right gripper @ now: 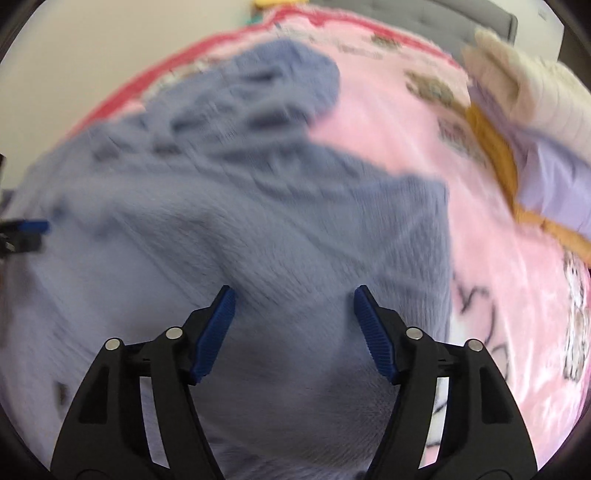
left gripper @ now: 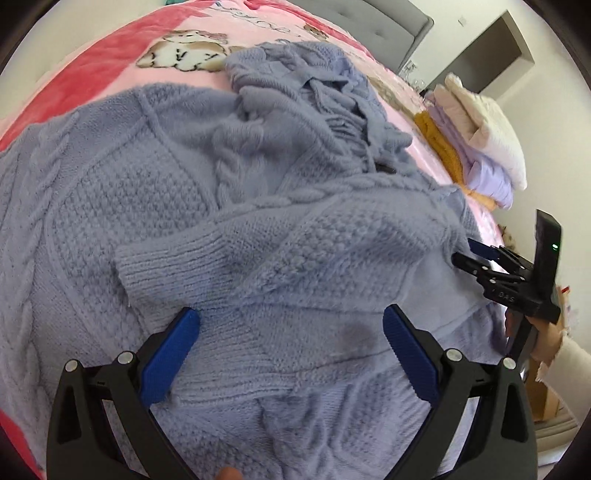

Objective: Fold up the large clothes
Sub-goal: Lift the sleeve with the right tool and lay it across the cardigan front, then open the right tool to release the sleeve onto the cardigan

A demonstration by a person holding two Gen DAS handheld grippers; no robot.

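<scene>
A large lavender-blue cable-knit sweater (left gripper: 192, 192) lies spread and rumpled on a pink bed blanket (left gripper: 122, 70). One sleeve with a ribbed cuff (left gripper: 147, 258) is laid across the body. My left gripper (left gripper: 291, 328) is open just above the sweater's lower part, nothing between its blue pads. My right gripper (right gripper: 293, 317) is open over the sweater (right gripper: 221, 206) near its right edge; this view is motion-blurred. The right gripper also shows in the left wrist view (left gripper: 469, 254) at the sweater's right edge, held by a hand.
A stack of folded clothes (left gripper: 476, 140), white, lilac and mustard, sits on the bed's far right; it also shows in the right wrist view (right gripper: 532, 147). A grey headboard (left gripper: 373, 26) and a white wall lie behind. The left gripper's tip (right gripper: 29, 229) shows at the left edge.
</scene>
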